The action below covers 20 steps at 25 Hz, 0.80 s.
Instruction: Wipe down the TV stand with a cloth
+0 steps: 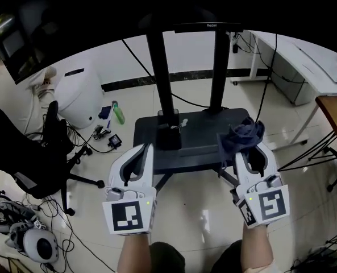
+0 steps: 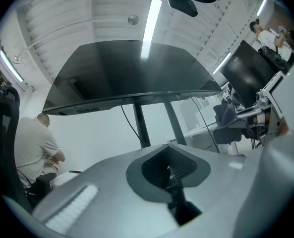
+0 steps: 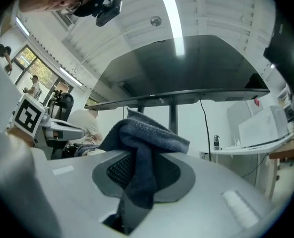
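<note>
Cloth (image 1: 242, 134): clamped in right gripper (image 1: 252, 152), at stand (image 1: 199, 124) base's right edge. Left gripper (image 1: 141, 155): jaws together, empty, front-left of base. Step: likely wipe starting. Next: press cloth down, sweep.

White lettering spells "Redmi" on the lower bezel of the TV (image 1: 212, 25). No other text can be read.

Open stand (image 1: 202, 135) front; posts (image 1: 158, 73) behind
</note>
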Tool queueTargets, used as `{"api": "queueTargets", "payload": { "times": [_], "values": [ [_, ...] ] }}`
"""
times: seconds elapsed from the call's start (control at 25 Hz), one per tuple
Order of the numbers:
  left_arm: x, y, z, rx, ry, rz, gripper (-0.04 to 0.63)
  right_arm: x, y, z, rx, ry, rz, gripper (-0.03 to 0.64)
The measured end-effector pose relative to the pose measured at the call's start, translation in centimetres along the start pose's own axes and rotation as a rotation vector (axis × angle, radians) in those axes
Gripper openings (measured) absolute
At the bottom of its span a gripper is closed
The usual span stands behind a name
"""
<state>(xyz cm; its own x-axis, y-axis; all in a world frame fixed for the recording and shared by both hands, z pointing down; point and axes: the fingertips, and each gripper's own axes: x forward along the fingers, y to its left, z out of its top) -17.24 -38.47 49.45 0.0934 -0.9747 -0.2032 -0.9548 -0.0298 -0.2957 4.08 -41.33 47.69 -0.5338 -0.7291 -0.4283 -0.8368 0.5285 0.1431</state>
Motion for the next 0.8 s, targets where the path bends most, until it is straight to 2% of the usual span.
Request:
{"api": "queueTargets", "payload": {
  "times": [0.12,0.2,0.32,0.48,0.56,0.64,0.8],
  "values": [
    [-1.3,0.9,-2.8,-0.001,-0.022,0.032,0.239,2.4,3.2,-0.6,0.030,-0.042,0.066,0.084],
    [-1.5,1.2,-3.4,-0.012,-0.037,0.036,0.239,5.5,4.4,1.0,0.065,-0.057,0.107,0.084],
    [-2.0,2.3,-2.0,-0.026,-0.146,0.053,0.239,11.3,5.7,4.1,0.051,-0.042,0.142,0.084],
    [-3.5,5.2,1.3,-0.021,-0.218,0.094,0.239,19.2,6.5,4.9,0.008,0.052,0.173,0.084],
    [-4.0,6.4,1.9,-0.004,-0.219,0.120,0.239,21.9,6.2,1.9,-0.009,0.130,0.168,0.086],
    [-3.9,6.9,1.7,0.026,-0.196,0.131,0.239,24.0,6.3,-3.7,-0.043,0.231,0.172,0.086],
    [-2.4,6.3,1.5,0.033,-0.168,0.150,0.239,24.9,7.5,-15.9,-0.170,0.461,0.288,0.084]
  ]
}}
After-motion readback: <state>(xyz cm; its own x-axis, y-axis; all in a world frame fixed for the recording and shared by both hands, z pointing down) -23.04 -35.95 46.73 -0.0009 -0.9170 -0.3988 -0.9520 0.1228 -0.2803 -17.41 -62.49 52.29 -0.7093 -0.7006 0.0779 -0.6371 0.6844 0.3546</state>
